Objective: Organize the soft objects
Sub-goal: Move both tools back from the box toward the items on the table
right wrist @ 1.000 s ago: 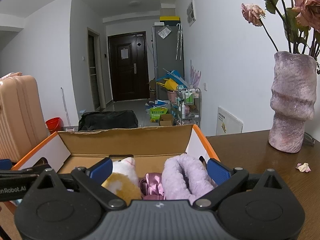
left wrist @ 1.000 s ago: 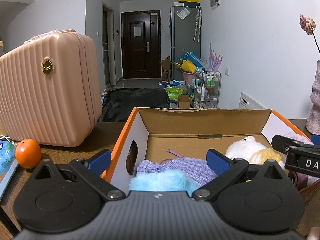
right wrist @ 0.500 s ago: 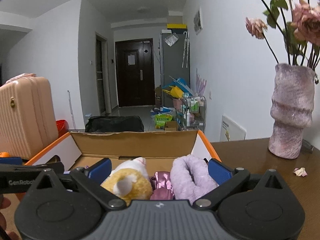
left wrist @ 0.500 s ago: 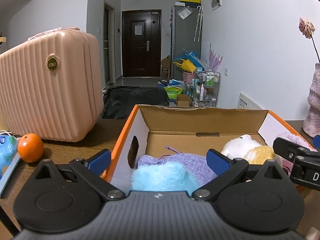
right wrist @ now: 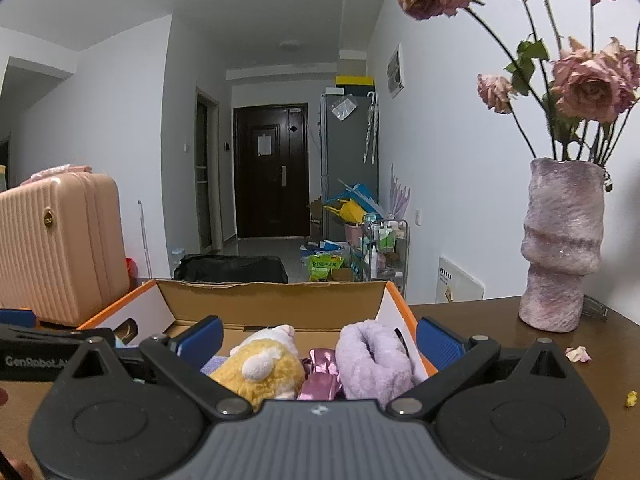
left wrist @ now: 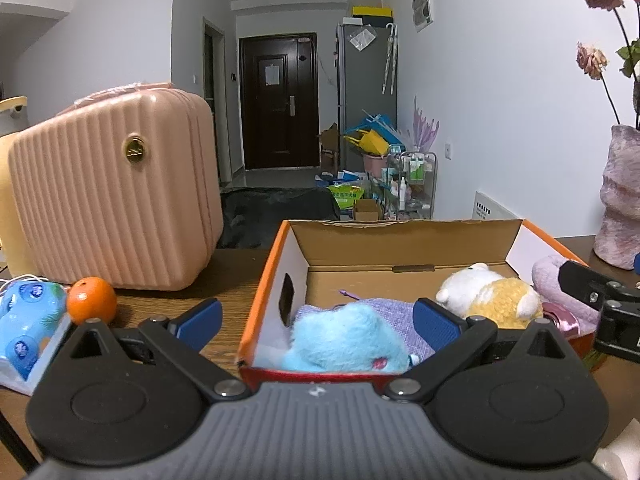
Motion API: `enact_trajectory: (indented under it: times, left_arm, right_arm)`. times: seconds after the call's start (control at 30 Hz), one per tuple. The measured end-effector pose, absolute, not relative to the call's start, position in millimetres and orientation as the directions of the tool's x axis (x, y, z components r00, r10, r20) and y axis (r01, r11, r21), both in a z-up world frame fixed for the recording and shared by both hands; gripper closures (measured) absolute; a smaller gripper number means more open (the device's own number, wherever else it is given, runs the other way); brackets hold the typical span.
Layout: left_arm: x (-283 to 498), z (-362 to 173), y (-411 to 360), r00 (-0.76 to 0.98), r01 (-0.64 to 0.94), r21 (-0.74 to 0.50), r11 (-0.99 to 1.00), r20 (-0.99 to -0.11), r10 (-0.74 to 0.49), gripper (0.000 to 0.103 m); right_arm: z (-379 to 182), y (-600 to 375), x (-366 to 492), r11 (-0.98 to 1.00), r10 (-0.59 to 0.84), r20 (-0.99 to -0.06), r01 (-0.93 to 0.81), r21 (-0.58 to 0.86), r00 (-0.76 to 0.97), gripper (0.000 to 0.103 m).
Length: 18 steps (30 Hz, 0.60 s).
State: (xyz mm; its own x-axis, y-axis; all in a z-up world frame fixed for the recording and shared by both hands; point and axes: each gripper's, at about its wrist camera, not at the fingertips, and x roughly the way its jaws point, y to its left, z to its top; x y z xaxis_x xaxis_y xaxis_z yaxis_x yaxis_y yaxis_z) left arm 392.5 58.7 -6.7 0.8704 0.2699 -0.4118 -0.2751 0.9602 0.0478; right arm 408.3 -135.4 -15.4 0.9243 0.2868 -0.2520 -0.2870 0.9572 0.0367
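An open cardboard box (left wrist: 404,242) with orange edges stands on the wooden table and holds the soft things. A fluffy blue plush (left wrist: 344,340) lies on a lilac knit cloth (left wrist: 394,312) at its near left. Beside them sit a yellow-and-white plush (left wrist: 490,292), a pink satin piece (right wrist: 320,372) and a lilac fuzzy slipper (right wrist: 376,356). My left gripper (left wrist: 318,320) hangs open in front of the box with nothing between its fingers. My right gripper (right wrist: 318,334) is open too, over the box's near right part, empty.
A pink ribbed suitcase (left wrist: 116,188) stands left of the box, with an orange (left wrist: 91,300) and a blue patterned object (left wrist: 28,312) before it. A mauve vase (right wrist: 560,248) of dried roses stands on the table at the right, petals scattered near it.
Both grippers have pulled back and risen from the box; more of the table and box front shows. The blue plush stays in the box. Both stay open.
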Motion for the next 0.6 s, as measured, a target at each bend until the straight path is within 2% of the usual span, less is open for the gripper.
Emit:
enact_trajectory:
  times: [0.6]
  left_arm:
    - [321.0, 0.2, 59.4, 0.874, -0.291, 0.044, 0.956, -0.394, 0.284, 0.000]
  right_arm:
    - [-20.3, -149.9, 329.5, 0.962, 0.264, -0.232, -0.274, -0.012, 0.936, 0.000]
